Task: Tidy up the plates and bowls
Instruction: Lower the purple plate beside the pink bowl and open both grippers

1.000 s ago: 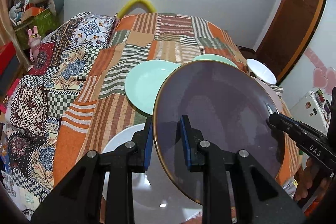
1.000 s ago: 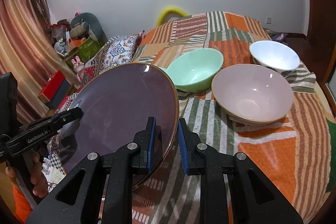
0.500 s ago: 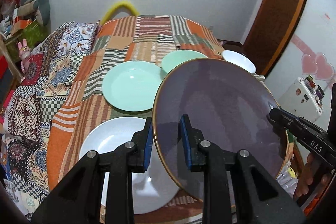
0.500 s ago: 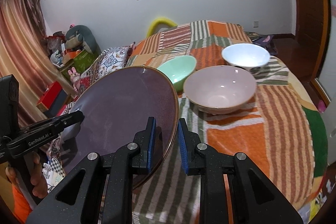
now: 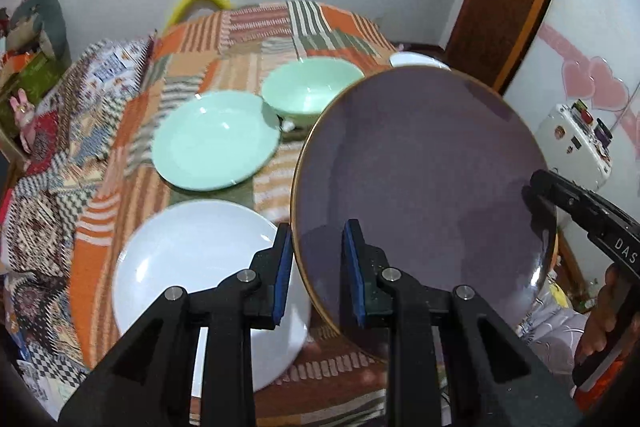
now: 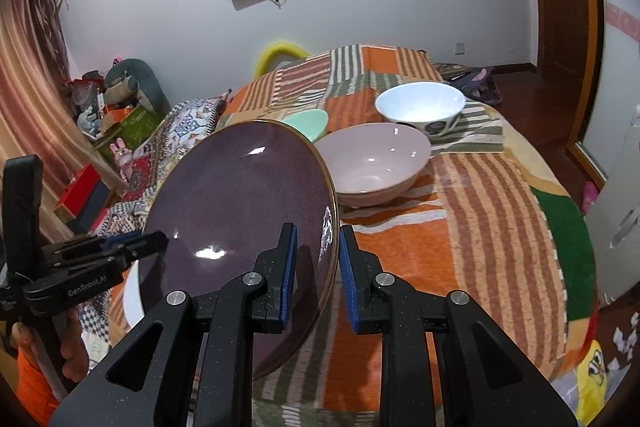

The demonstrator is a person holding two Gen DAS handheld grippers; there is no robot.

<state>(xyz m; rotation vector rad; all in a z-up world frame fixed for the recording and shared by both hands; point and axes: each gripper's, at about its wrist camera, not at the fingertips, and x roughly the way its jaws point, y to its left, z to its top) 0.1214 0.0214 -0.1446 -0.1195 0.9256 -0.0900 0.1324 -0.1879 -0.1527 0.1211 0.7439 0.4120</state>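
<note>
Purple plate (image 5: 420,187) rim over white plate (image 5: 192,267)

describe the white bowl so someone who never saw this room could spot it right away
On the table under the striped patchwork cloth, look at the far side near the wooden door. The white bowl sits there, just beyond the pink bowl and right of the mint green bowl. It alone is white inside with dark round patterns on its outer wall.
</note>
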